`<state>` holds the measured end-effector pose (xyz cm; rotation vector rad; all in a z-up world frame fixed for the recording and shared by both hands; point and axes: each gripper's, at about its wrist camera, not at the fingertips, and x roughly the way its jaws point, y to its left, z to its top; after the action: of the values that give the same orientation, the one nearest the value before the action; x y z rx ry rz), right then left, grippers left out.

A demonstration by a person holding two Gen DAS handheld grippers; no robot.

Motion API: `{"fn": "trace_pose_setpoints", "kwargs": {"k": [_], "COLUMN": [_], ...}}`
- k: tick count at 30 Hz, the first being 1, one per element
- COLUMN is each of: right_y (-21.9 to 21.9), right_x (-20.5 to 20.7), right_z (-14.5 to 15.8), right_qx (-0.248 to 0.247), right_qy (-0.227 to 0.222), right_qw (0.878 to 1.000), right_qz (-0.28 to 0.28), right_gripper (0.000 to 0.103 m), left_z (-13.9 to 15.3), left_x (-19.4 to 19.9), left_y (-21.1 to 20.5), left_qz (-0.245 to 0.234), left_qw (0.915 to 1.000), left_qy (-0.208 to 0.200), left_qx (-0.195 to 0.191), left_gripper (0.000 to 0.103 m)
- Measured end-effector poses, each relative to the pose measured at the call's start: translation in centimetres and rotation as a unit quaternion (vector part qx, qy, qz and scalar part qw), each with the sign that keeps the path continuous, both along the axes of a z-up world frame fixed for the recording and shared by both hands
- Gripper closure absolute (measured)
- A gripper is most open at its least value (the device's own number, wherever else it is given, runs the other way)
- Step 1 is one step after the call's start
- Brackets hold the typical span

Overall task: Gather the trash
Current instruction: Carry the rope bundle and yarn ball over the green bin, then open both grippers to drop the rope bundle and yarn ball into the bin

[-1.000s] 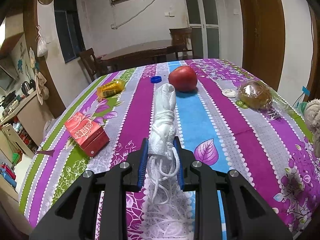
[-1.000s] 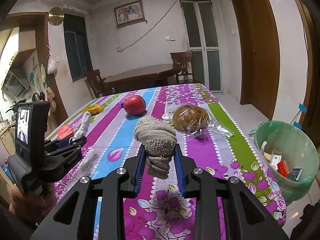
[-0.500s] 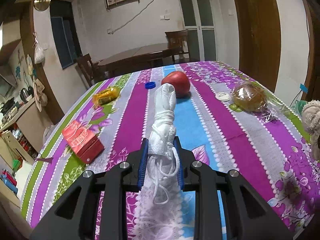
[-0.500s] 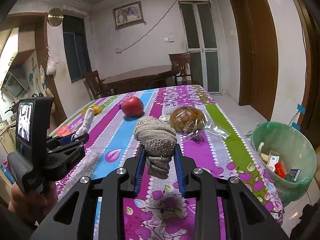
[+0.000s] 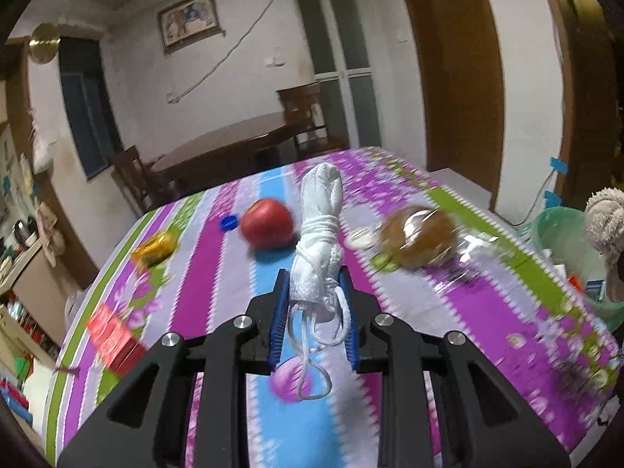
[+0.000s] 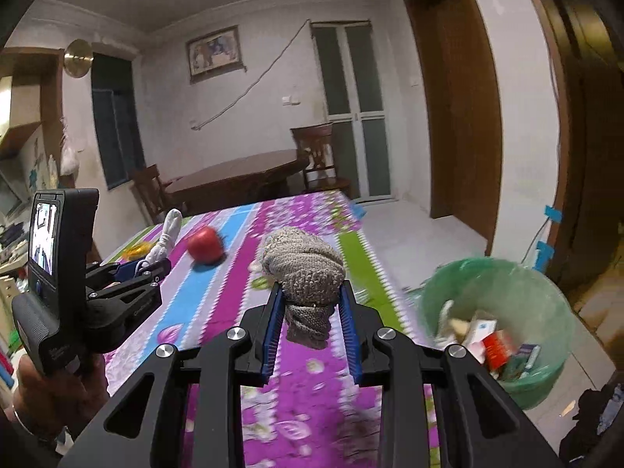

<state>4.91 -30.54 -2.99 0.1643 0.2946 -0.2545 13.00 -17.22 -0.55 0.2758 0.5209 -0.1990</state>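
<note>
The left gripper is clamped on a white rolled cloth bundle tied round with white cord. The bundle stands up and forward from between the blue pads, and loose cord loops hang down below them. The right gripper is closed on a grey knitted sock ball, whose rounded bulk sits above the fingertips while a narrower end hangs between the pads.

Both tools are held above a table covered in a striped purple, blue and green floral cloth. Ahead of the left gripper and slightly to its left lies a red apple, with a blue bottle cap just beside it on the far left side. Farther left lie a yellow foil wrapper and, nearer the table edge, a red carton. Ahead and to the right of the left gripper sits a bread bun in clear plastic wrap, with a small white lid just left of it.

To the right of the right gripper, beside the table edge and lower down, stands a green trash bin lined with a bag and holding small boxes and papers. The sock ball is near the bin but not over its opening. In the right wrist view the left gripper appears to the left, with the white bundle pointing away.
</note>
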Motion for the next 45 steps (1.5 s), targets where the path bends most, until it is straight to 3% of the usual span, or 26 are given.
{"fn": "trace_pose_setpoints", "kwargs": {"k": [11, 16, 23, 28, 33, 35, 36, 38, 45], "right_y": [-10.5, -15.3, -22.2, -26.5, -28.5, -29.4, -29.3, -29.5, -28.2], "right_x": [-3.6, -5.1, -6.2, -6.3, -6.1, -5.4, -4.9, -3.5, -2.8], "right_z": [3.1, 3.9, 3.5, 2.8, 1.4, 0.7, 0.3, -0.9, -2.5], "right_qx": [0.015, 0.013, 0.026, 0.052, 0.082, 0.092, 0.095, 0.095, 0.101], "right_qy": [-0.015, 0.005, 0.060, 0.083, 0.094, 0.100, 0.107, 0.120, 0.112], "right_qw": [0.996, 0.993, 0.987, 0.983, 0.981, 0.980, 0.979, 0.978, 0.977], "right_qz": [-0.082, -0.116, -0.147, -0.156, -0.151, -0.148, -0.143, -0.143, -0.153], "right_gripper": [0.074, 0.073, 0.073, 0.073, 0.073, 0.072, 0.071, 0.061, 0.059], "left_z": [1.3, 0.6, -1.2, -3.0, -3.9, -4.3, -4.6, -5.2, -5.1], "left_x": [0.2, 0.1, 1.4, 2.5, 2.7, 2.4, 2.3, 2.4, 2.5], "left_y": [-9.3, -15.0, -20.8, -23.9, -25.8, -26.3, -26.5, -26.7, -25.2], "left_qz": [-0.094, -0.176, -0.293, -0.376, -0.414, -0.425, -0.428, -0.412, -0.383], "left_qw": [0.9955, 0.9841, 0.9507, 0.9104, 0.8873, 0.8833, 0.8817, 0.8902, 0.9078], "left_qy": [-0.009, 0.022, 0.100, 0.172, 0.203, 0.198, 0.198, 0.192, 0.168], "left_qx": [0.005, 0.011, 0.018, 0.013, -0.002, 0.004, 0.011, 0.027, 0.031], "left_gripper": [0.080, 0.080, 0.079, 0.080, 0.079, 0.077, 0.066, 0.043, 0.042]}}
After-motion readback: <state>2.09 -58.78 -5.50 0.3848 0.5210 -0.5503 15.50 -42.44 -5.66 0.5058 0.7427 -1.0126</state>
